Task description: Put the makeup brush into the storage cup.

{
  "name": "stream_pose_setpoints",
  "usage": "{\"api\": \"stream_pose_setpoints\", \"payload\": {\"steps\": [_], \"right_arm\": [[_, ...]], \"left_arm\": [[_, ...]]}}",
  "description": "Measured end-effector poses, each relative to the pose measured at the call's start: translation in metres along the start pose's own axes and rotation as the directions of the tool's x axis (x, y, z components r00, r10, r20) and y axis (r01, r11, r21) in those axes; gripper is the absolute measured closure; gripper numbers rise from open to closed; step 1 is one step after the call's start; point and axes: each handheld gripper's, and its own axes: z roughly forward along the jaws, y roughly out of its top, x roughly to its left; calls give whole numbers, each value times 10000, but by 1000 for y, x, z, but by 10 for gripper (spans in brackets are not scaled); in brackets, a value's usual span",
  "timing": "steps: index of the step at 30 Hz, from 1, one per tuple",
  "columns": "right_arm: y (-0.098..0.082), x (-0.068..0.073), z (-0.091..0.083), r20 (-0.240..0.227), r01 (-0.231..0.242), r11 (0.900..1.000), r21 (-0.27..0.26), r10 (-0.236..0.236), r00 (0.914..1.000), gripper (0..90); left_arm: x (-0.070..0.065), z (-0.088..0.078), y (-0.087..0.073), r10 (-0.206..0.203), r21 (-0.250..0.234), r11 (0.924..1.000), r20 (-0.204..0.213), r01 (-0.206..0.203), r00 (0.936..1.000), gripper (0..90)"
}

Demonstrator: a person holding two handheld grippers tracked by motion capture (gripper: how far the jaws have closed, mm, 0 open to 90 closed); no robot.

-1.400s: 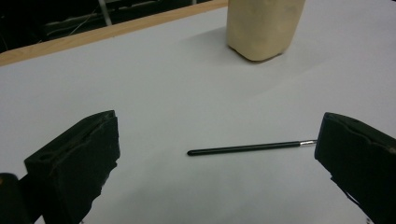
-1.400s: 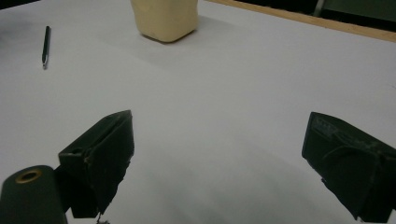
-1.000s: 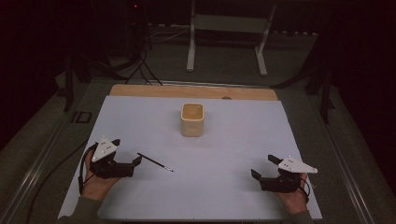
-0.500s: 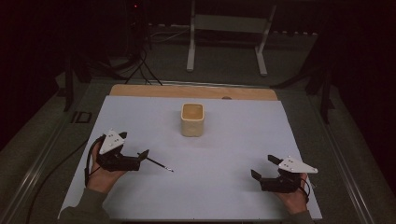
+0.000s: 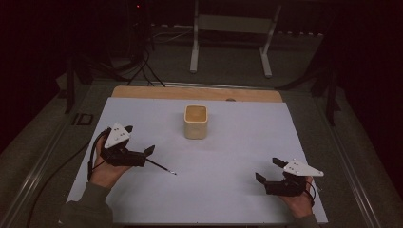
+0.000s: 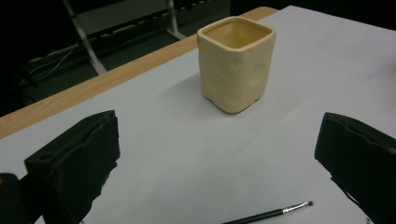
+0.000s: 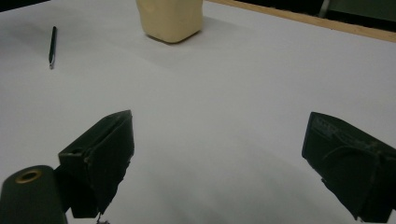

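Note:
A thin black paintbrush (image 5: 161,167) lies on the white sheet left of centre, its tip pointing right. My left gripper (image 5: 147,156) is open and hovers over the brush's handle end. In the left gripper view the brush (image 6: 271,215) lies low between the wide-apart jaws of the left gripper (image 6: 219,154), with its bristle tip showing. A cream square cup (image 5: 196,121) stands upright mid-table, also ahead in the left gripper view (image 6: 236,65). My right gripper (image 5: 267,169) rests open at the front right, empty. In its own view, the right gripper (image 7: 224,140) faces the cup (image 7: 171,19) and brush (image 7: 52,46).
The white sheet (image 5: 237,142) covers most of a wooden table whose far edge (image 5: 197,93) shows as a tan strip. A metal stand (image 5: 230,38) and cables (image 5: 142,71) lie on the floor beyond. A small dark item (image 5: 82,118) sits off the sheet's left edge.
My left gripper has moved forward and to the right, up to the brush's handle end. The right gripper, cup and brush have stayed put.

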Motion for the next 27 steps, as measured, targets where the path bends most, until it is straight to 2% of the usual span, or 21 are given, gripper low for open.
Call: {"api": "stream_pose_setpoints", "payload": {"steps": [11, 15, 24, 27], "right_arm": [[0, 0, 0, -33, -6, 10000, -1, 6, 10000, 90], [0, 0, 0, -33, -13, 10000, 5, 13, 10000, 90], [0, 0, 0, -37, 5, 10000, 3, -5, 10000, 90], [0, 0, 0, -36, 12, 10000, 7, -12, 10000, 90]], "left_arm": [[1, 3, 5, 42, 27, 10000, 202, -42, 9998, 10], [1, 4, 6, 156, 179, 9997, 287, -162, 9995, 11], [2, 4, 11, 376, 716, 9966, 406, -404, 9985, 11], [2, 4, 12, 637, 1078, 9918, 512, -689, 9967, 11]]}}
